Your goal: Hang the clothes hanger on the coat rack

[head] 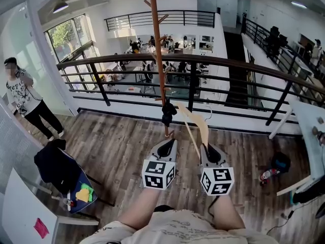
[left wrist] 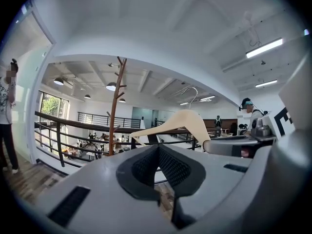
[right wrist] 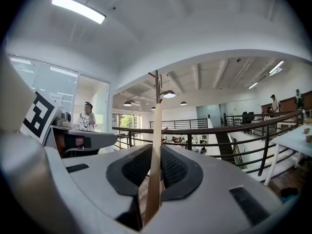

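Setting: a mezzanine with a wood-plank floor, closed on the far side by a dark railing above a lower hall. A person stands at the far left, and a white table edges in at the right.

The coat rack, a brown pole with angled pegs, stands on the near side of the railing, straight ahead of you. A dark item hangs low on it.

Your right gripper has its jaws pressed onto one arm of the pale wooden clothes hanger. The hanger slants up and left toward the pole. Its far end is near the dark item, and contact cannot be judged.

Only the right gripper view shows the hanger edge-on, as a thin strip between the pads. Only the left gripper view shows its full shoulder outline and its metal hook, right of the pole.

Your left gripper, just left of the right one, has its jaws drawn together on nothing.

At the near left, a blue bin holds yellow and green pieces. A dark garment is draped over its far side.
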A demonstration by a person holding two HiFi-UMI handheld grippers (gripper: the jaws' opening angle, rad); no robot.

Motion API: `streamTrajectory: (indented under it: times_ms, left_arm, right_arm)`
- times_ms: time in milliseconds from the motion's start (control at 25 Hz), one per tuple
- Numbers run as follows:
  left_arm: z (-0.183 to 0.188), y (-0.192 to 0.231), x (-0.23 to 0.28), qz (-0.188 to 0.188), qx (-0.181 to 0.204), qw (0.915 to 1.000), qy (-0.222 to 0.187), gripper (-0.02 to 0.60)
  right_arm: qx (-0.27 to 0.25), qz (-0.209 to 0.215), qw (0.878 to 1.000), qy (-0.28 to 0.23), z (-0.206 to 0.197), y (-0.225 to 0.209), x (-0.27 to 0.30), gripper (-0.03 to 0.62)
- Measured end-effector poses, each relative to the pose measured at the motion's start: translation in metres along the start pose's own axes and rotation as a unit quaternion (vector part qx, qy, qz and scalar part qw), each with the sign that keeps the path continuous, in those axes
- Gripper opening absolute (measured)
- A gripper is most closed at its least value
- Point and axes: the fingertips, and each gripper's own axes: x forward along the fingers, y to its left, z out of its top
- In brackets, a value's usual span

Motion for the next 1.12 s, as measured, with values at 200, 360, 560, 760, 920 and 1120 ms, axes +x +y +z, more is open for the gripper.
streamTrajectory:
  times_ms: [200, 360, 560, 760, 920, 1120]
  left_arm:
    - [-0.003, -0.002, 0.004, 0.004, 0.000, 1.0000, 0.003, 0.003]
    - [-0.006, -0.010, 0.012, 0.009, 0.000, 0.9999, 0.005, 0.004]
    - [-0.008, -0.001, 0.024, 0.012, 0.000, 0.9999, 0.003, 0.003]
    - [-0.008, 0.010, 0.044, 0.014, -0.004, 0.9999, -0.003, 0.003]
    - [-0.007, 0.020, 0.062, 0.012, -0.007, 0.9999, -0.007, 0.003]
    - [-0.010, 0.031, 0.093, 0.011, -0.011, 0.9999, -0.003, 0.003]
  right_arm:
    - [0.002, 0.002, 1.000, 0.004, -0.006, -0.005, 0.000, 0.051]
    - [0.004, 0.002, 1.000, 0.004, -0.007, -0.020, -0.001, 0.051]
    - [0.001, 0.003, 1.000, 0.004, -0.009, -0.026, 0.013, 0.051]
    - [-0.007, 0.004, 1.000, 0.003, -0.009, -0.034, 0.034, 0.051]
    - [-0.009, 0.000, 1.000, 0.002, -0.008, -0.042, 0.053, 0.051]
    - [-0.010, -0.004, 1.000, 0.004, -0.010, -0.059, 0.078, 0.051]
